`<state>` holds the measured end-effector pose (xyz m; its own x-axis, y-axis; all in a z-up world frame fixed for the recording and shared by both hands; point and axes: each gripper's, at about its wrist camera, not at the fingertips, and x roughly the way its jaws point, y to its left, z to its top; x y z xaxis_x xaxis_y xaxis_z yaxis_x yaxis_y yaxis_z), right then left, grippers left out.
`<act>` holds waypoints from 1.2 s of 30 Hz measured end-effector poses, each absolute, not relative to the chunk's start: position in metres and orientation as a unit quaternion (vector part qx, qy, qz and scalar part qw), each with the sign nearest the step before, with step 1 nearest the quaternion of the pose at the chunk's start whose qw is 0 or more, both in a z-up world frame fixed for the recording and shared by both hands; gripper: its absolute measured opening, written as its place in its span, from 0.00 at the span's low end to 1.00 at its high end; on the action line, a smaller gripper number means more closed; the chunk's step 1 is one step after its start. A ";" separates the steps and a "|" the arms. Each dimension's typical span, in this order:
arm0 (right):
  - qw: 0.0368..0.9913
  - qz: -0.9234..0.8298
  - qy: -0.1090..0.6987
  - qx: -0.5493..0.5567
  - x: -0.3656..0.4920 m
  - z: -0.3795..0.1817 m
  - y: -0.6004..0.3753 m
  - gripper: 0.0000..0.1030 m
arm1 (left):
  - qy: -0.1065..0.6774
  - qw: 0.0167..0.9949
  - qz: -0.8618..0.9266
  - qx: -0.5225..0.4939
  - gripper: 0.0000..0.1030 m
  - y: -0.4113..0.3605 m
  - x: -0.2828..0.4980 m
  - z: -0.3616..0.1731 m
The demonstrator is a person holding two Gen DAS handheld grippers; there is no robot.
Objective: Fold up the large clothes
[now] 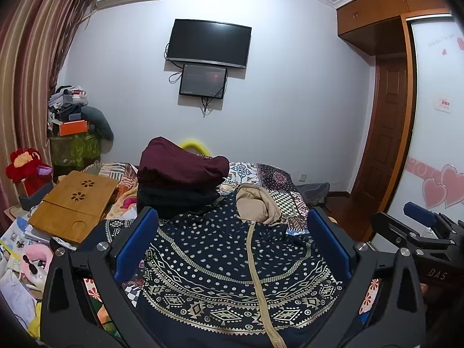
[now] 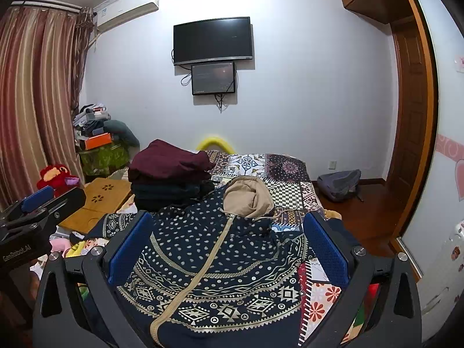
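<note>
1. Left tool point(image 1: 232, 240): jaws spread wide, gripping nothing.
2. Right tool point(image 2: 229, 240): likewise wide apart, empty.
3. Patterned navy hoodie point(image 1: 220, 264) lies on bed point(image 1: 278, 179), beneath both tools, beige hood point(image 2: 249, 197) toward 12 o'clock.

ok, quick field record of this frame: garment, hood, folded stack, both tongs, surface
garment: navy patterned zip hoodie, spread front-up on the bed, not yet folded
hood: beige lining showing, bunched at the far end
folded stack: maroon piece on dark ones, beyond the hoodie, to its left
left tongs: open, above the hoodie, empty
right tongs: open, above the hoodie, empty
surface: patchwork bedspread
</note>
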<state>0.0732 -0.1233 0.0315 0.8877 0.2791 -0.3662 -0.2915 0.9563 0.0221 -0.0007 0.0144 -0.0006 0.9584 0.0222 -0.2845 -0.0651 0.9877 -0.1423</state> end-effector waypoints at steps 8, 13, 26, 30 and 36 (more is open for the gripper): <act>0.971 0.147 0.187 -0.016 0.074 0.032 -0.123 1.00 | 0.142 0.987 0.022 -0.076 1.00 0.015 -0.001 -0.001; 0.971 0.146 0.187 -0.017 0.074 0.032 -0.123 1.00 | 0.142 0.987 0.022 -0.075 1.00 0.015 -0.001 -0.001; 0.968 0.150 0.201 -0.017 0.088 0.024 -0.121 1.00 | 0.153 0.985 0.020 -0.077 1.00 0.021 0.008 -0.006; 0.967 0.152 0.201 -0.026 0.098 0.025 -0.114 1.00 | 0.154 0.985 0.028 -0.079 1.00 0.031 0.016 -0.007; 0.969 0.153 0.193 -0.037 0.120 0.029 -0.104 1.00 | 0.151 0.984 0.055 -0.082 1.00 0.056 0.040 -0.004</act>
<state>0.1199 -0.1043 0.0295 0.8792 0.2814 -0.3845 -0.3099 0.9507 -0.0127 0.0398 0.0560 -0.0044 0.9484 0.0843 -0.3057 -0.1338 0.9804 -0.1446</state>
